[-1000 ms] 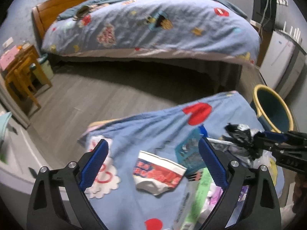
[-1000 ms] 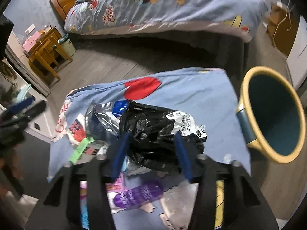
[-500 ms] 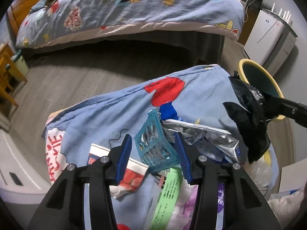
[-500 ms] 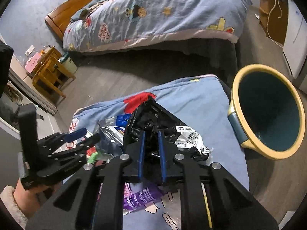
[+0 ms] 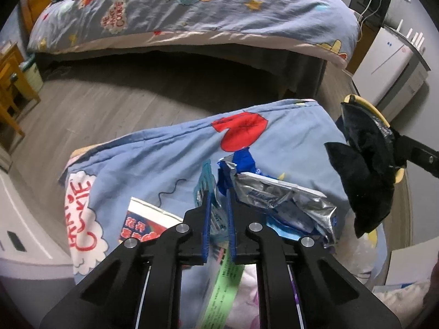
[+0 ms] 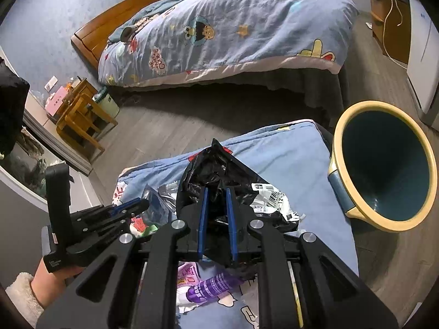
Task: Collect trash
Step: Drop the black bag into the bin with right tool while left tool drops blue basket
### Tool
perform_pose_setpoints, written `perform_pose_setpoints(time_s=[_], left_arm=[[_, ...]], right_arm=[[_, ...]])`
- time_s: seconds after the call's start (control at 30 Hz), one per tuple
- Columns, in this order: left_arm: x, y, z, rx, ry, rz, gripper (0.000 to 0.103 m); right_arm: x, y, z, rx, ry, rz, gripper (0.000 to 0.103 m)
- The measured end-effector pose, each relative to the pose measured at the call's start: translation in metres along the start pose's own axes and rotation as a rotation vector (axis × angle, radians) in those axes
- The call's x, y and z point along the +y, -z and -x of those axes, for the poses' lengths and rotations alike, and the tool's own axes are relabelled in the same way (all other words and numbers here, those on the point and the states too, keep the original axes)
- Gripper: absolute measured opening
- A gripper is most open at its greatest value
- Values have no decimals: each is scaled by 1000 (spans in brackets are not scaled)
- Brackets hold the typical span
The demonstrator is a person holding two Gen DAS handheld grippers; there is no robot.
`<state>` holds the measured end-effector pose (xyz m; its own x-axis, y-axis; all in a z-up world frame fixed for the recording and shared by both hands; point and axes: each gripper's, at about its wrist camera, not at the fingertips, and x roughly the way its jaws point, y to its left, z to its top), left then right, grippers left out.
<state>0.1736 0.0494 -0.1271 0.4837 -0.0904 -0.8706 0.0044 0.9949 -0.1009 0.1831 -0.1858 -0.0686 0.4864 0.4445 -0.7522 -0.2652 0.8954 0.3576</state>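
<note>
Toward the left edge of the blue cartoon cloth (image 5: 153,161), the left gripper (image 5: 218,200), wide a second ago over a red-and-white wrapper (image 5: 142,223), is now closing on the teal plastic wrapper (image 5: 204,185) beside the silver foil packet (image 5: 277,200). To the right, the right gripper (image 6: 216,200), narrowed earlier, holds the black plastic bag (image 6: 208,170) lifted off the cloth. The yellow-rimmed bin (image 6: 340,148) stands just past the cloth's right edge, so both pieces look ready to carry there.

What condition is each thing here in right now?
Left tool: closing on a teal wrapper.
Right tool: clamped on a black bag, lifted.
Silver packet: crumpled, lying on the cloth.
Bin: open, looks empty.
</note>
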Motion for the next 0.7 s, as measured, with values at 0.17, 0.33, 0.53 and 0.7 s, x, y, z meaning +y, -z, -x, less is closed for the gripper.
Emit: perform_pose_setpoints(time_s=[0.17,0.33,0.53,0.7], left_arm=[[5,0,-4,20,25,29,17],[-3,-2,-3,6,8,-6,6],[1,-6,17,-53,-27,-12,6],[-10,-18,53,-169,-45,-57,6]], right_arm=[[-1,0,0,1,-6,-5,13],[-1,0,2,-4,-12,-11,13],[-5,-5,14,-35,-35,-32,13],[-15,-19,35,-90,-53,-63,13]])
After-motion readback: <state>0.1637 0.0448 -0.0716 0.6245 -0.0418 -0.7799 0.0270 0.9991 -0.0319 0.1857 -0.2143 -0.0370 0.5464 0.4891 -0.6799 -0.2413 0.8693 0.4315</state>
